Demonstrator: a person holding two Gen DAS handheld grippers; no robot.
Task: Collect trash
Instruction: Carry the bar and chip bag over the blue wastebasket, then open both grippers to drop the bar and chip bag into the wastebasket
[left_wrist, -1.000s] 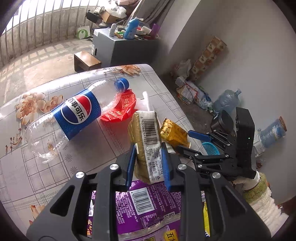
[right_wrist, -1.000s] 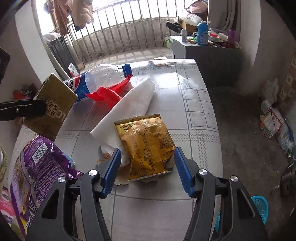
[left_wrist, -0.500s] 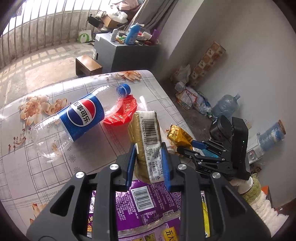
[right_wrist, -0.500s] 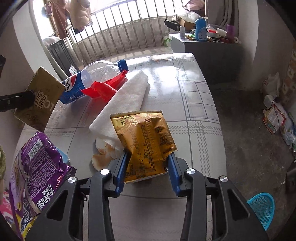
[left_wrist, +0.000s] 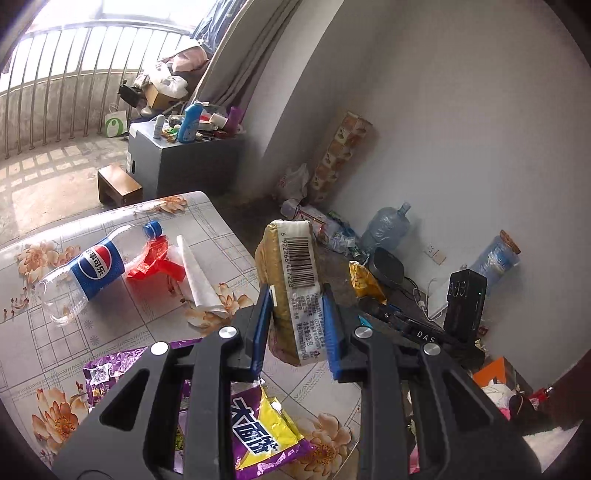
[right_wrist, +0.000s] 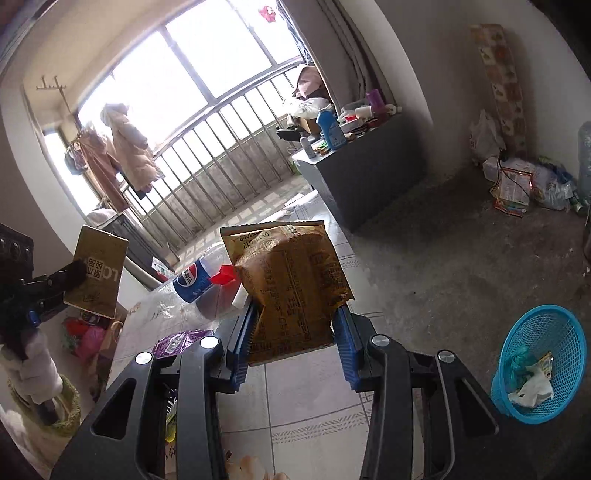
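Note:
My left gripper (left_wrist: 297, 317) is shut on a gold drink carton (left_wrist: 291, 280) with a barcode, held above the table's right edge; the carton also shows in the right wrist view (right_wrist: 98, 273). My right gripper (right_wrist: 291, 332) is shut on a yellow-brown snack packet (right_wrist: 291, 284), lifted off the table; the packet also shows in the left wrist view (left_wrist: 364, 282). On the flowered table (left_wrist: 44, 354) lie a Pepsi bottle (left_wrist: 92, 269), a red wrapper (left_wrist: 155, 258), a white tissue (left_wrist: 199, 280) and a purple snack bag (left_wrist: 255, 439). A blue trash basket (right_wrist: 539, 362) stands on the floor at the right.
A grey cabinet (right_wrist: 362, 166) with bottles stands beyond the table. Bags, water jugs (left_wrist: 384, 229) and clutter line the far wall. A small wooden stool (left_wrist: 118, 184) sits on the floor by the balcony railing.
My right gripper shut on the yellow-brown packet and lifted it off the table, tilting upward. My left gripper rose and swung right with the carton still held.

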